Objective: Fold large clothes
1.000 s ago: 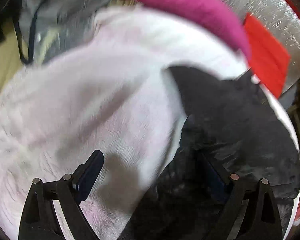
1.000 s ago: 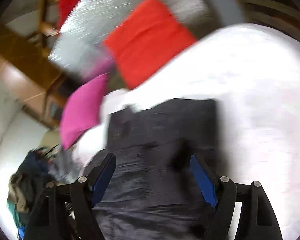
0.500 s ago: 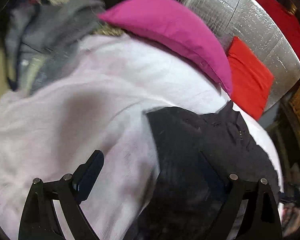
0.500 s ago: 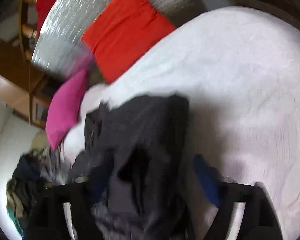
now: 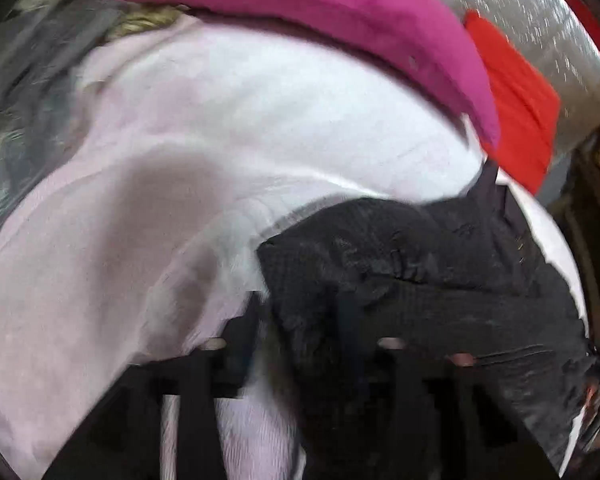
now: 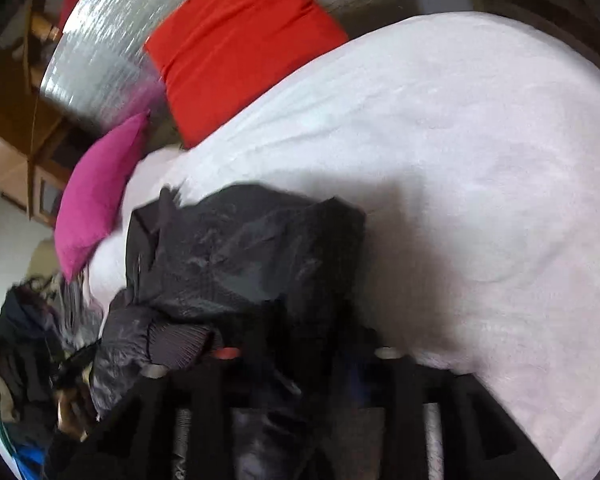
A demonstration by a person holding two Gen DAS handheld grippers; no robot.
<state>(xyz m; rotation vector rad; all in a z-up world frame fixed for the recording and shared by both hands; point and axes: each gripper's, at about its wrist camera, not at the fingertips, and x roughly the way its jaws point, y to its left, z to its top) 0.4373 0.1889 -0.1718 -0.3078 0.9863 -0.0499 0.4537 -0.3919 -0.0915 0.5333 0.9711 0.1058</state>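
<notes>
A black quilted jacket (image 5: 420,280) lies crumpled on a pale pink blanket (image 5: 220,140). My left gripper (image 5: 300,340) is low at the jacket's near left edge. Its jaws are closing with that edge between them, and a strip of blanket still shows beside the left finger. In the right wrist view the jacket (image 6: 240,248) is bunched up, with a ribbed cuff (image 6: 176,340) at the left. My right gripper (image 6: 296,364) sits in the folds, its jaws closing with cloth between them. Blur and cloth hide its pads.
A magenta cushion (image 5: 320,12) and a red cushion (image 5: 516,96) rest against a silver padded panel (image 5: 532,8) at the back. A heap of other clothes (image 6: 24,340) lies off the blanket's (image 6: 460,160) left side. Wooden furniture (image 6: 12,120) stands beyond.
The left gripper's jaws have narrowed around the jacket's edge after standing wide. The flat jacket has been bunched into folds. Both views have shifted across the bed.
</notes>
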